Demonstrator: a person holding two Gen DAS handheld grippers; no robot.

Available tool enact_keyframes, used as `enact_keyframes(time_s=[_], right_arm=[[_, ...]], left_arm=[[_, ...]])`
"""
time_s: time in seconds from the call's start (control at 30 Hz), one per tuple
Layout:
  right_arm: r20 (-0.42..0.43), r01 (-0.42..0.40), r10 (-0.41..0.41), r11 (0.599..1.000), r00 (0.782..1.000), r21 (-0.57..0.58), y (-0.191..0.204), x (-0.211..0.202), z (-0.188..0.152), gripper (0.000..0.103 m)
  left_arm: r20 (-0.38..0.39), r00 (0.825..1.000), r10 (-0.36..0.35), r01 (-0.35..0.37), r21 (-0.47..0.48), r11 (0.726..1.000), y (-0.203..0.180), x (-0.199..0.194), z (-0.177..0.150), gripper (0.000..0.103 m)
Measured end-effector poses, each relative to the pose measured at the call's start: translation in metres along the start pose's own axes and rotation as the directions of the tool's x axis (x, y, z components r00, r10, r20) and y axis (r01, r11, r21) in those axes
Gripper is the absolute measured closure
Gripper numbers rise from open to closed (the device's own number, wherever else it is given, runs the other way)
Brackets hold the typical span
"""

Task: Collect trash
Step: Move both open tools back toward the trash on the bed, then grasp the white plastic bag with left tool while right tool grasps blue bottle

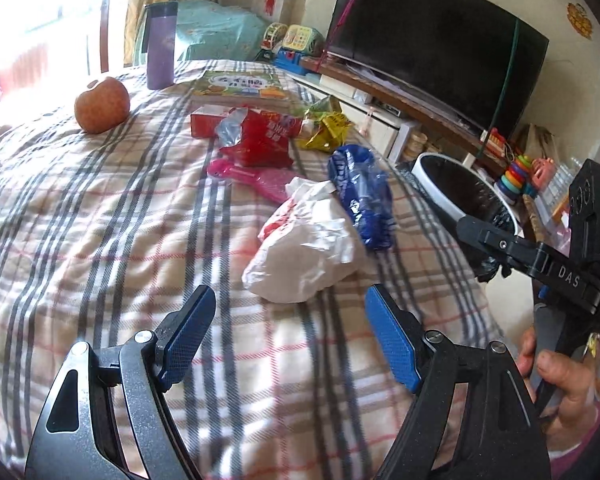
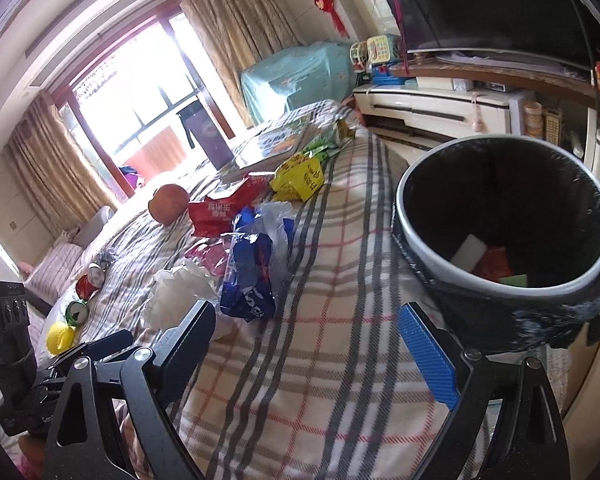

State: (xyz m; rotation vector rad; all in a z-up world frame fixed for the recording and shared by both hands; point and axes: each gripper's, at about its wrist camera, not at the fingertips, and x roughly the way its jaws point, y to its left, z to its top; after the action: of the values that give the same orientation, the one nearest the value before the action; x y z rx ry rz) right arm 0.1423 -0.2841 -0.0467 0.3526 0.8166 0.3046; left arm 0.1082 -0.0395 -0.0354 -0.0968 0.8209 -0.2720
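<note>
A bed covered by a plaid blanket (image 1: 100,240) with grey and red stripes fills both views, and the trash lies scattered across its middle. In the left wrist view the left gripper (image 1: 290,334) sits at the bottom centre, its blue-padded jaws spread apart and empty, aimed straight at a crumpled white plastic bag (image 1: 304,256) lying just beyond them; judging by that line-up, this bag is the next pick. Beside it, towards the centre right, lies a crushed blue plastic wrapper (image 1: 360,196), and higher up a red snack packet (image 1: 260,140), a pink wrapper (image 1: 260,178) and a yellow crumpled packet (image 1: 326,132). An orange-red apple (image 1: 101,105) and a purple tumbler (image 1: 161,46) stand in the upper left, well apart from the litter and probably not trash.

In the right wrist view the right gripper (image 2: 316,340) at the bottom also has its jaws apart, holding nothing. A round bin with a white rim and black liner (image 2: 420,256) stands at the right, close against the bed edge, presumably placed there for short drops; a few scraps already lie inside.
</note>
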Motion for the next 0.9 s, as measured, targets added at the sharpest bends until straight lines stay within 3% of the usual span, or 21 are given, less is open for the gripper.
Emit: enact_keyframes(time_s=[0.2, 0.37, 0.6, 0.67, 0.9], right_arm=[[-0.033, -0.031, 0.031, 1.000, 0.999, 0.004, 0.003, 0.017, 0.005, 0.014], [-0.053, -0.079, 0.080, 0.997, 0.995, 0.014, 0.007, 0.034, 0.011, 0.033], [-0.116, -0.123, 0.124, 0.992, 0.985, 0.013, 0.016, 0.070, 0.022, 0.046], [-0.145, -0.137, 0.138, 0.990, 0.980, 0.017, 0.017, 0.079, 0.021, 0.068], [-0.116, -0.127, 0.128, 0.992, 0.985, 0.022, 0.011, 0.066, 0.019, 0.076]], left_arm=[[-0.039, 0.999, -0.008, 0.009, 0.018, 1.000, 0.011, 0.016, 0.005, 0.024], [-0.048, 0.999, 0.010, -0.007, 0.049, 0.999, 0.009, 0.026, 0.011, 0.024], [-0.060, 0.998, -0.027, 0.031, 0.062, 0.998, 0.008, 0.043, 0.018, 0.026], [-0.072, 0.996, -0.053, 0.057, 0.055, 0.997, 0.007, 0.050, 0.020, 0.040], [-0.074, 0.994, -0.081, 0.086, 0.072, 0.994, -0.002, 0.054, 0.022, 0.070]])
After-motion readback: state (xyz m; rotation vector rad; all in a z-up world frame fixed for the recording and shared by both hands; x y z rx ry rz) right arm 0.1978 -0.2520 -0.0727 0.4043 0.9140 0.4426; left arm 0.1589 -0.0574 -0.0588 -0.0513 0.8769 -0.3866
